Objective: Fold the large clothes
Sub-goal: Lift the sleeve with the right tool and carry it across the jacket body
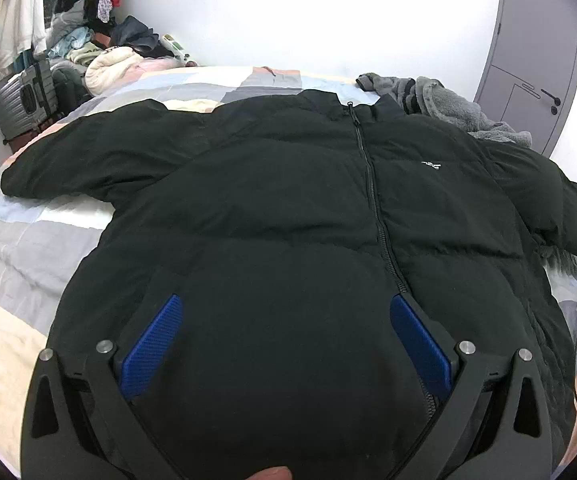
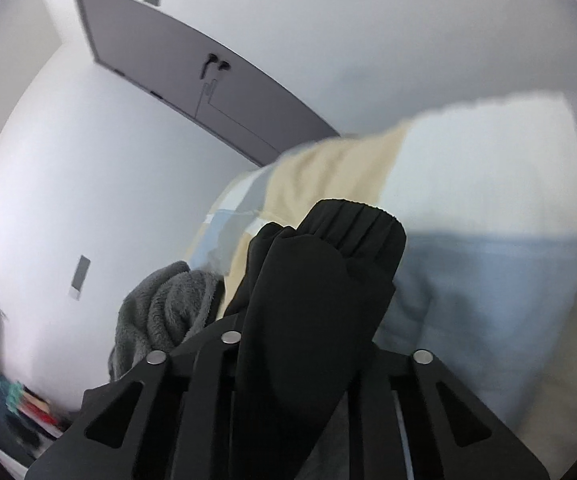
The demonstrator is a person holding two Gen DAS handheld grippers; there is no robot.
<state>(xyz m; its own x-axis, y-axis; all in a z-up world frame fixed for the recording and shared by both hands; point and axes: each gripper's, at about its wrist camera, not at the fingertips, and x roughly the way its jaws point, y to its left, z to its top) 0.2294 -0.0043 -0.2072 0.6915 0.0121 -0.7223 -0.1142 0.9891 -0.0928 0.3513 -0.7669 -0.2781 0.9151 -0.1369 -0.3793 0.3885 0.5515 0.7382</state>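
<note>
Left wrist view: my left gripper (image 1: 286,344) has its jaws spread wide, blue pads (image 1: 152,350) hovering over the hem of the black puffer jacket (image 1: 288,200), gripping nothing. The jacket lies front-up on the patchwork bedspread (image 1: 28,248), zip running away from me toward the collar, sleeves stretched out to either side. A grey fleece (image 1: 440,100) sits just past the collar.

Right wrist view: my right gripper (image 2: 304,360) is pinched on the jacket's sleeve (image 2: 320,280); cuff points up and away from me, above the bedspread. View is blurred
</note>
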